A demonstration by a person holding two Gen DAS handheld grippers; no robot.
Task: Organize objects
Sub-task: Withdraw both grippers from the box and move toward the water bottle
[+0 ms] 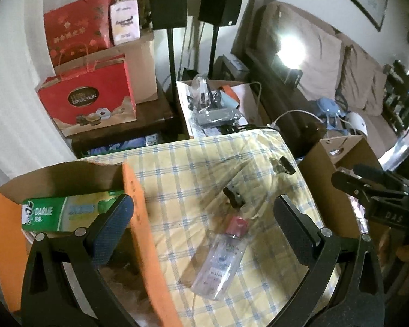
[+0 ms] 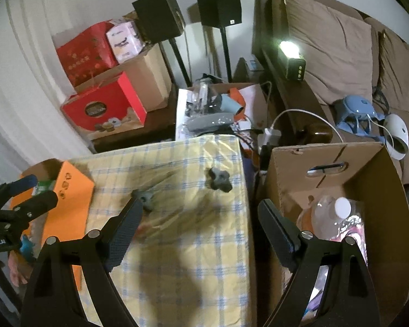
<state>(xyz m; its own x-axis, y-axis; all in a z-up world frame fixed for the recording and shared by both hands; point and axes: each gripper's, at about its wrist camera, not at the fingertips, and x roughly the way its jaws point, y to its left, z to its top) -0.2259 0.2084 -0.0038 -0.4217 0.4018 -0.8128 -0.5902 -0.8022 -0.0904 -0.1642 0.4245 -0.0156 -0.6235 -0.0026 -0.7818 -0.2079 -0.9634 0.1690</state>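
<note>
- The left gripper [image 1: 201,212] hovers with fingers spread wide and empty above a clear bottle with a pink cap [image 1: 220,256], which lies on the bench's checked cloth [image 1: 182,169].
- A green Darlie box [image 1: 65,212] sits in the orange box [image 1: 139,218].
- The right gripper [image 2: 199,218] is wide and empty beside the cardboard box [image 2: 294,169].

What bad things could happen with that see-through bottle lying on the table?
The clear bottle lies on its side on the checked cloth, so it might roll when nudged. Its smooth plastic could slip between the open left hand-held gripper fingers. Two small dark clips lie close and may get knocked.
</note>
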